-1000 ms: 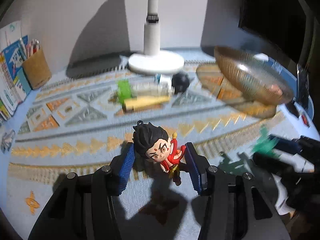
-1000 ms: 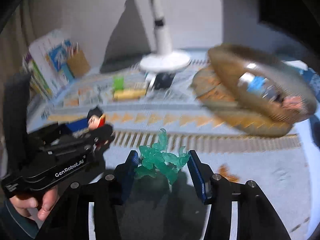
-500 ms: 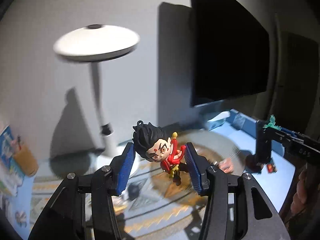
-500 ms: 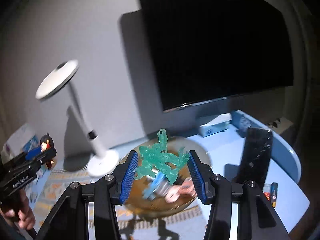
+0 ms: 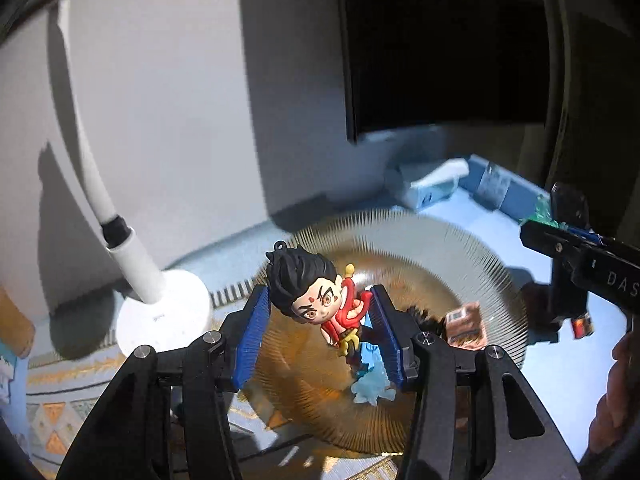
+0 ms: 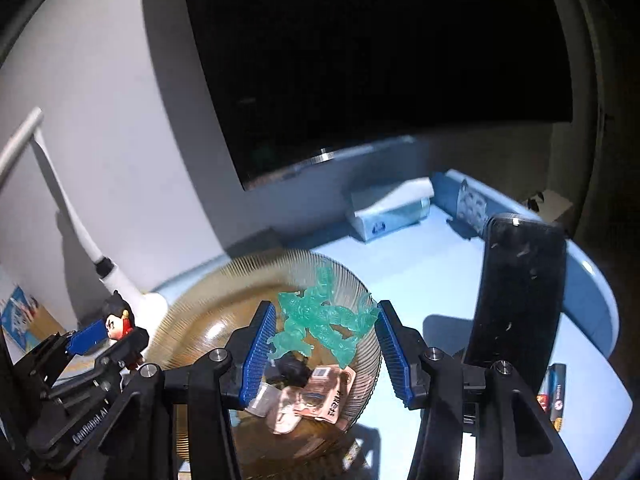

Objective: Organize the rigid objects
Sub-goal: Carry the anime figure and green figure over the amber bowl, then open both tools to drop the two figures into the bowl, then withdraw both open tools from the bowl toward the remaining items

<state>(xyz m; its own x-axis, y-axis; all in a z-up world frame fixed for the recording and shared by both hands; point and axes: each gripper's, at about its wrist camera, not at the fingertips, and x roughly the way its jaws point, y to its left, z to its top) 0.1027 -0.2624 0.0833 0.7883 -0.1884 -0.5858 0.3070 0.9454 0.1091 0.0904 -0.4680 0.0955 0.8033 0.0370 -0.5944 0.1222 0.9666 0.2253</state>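
Note:
My left gripper (image 5: 318, 332) is shut on a black-haired figurine in red (image 5: 320, 300) and holds it above a ribbed amber glass bowl (image 5: 472, 256). My right gripper (image 6: 326, 346) is shut on a translucent green figure (image 6: 324, 318) and holds it over the same bowl (image 6: 200, 312). The bowl holds a pale blue figure (image 5: 370, 384), a pink-brown toy (image 6: 316, 398) and a small black object (image 6: 292, 368). The left gripper with its figurine (image 6: 118, 322) shows at the left of the right wrist view. The right gripper shows at the right edge of the left wrist view (image 5: 560, 236).
A white desk lamp (image 5: 160, 312) stands left of the bowl. A dark monitor (image 6: 380, 60) hangs behind. A tissue box (image 6: 388, 208) lies at the back of the blue table. An upright black phone (image 6: 516, 292) and a small battery pack (image 6: 554, 396) are at the right.
Both grippers have come down and forward over the bowl, each still holding its figurine. The bowl now fills the lower part of both views.

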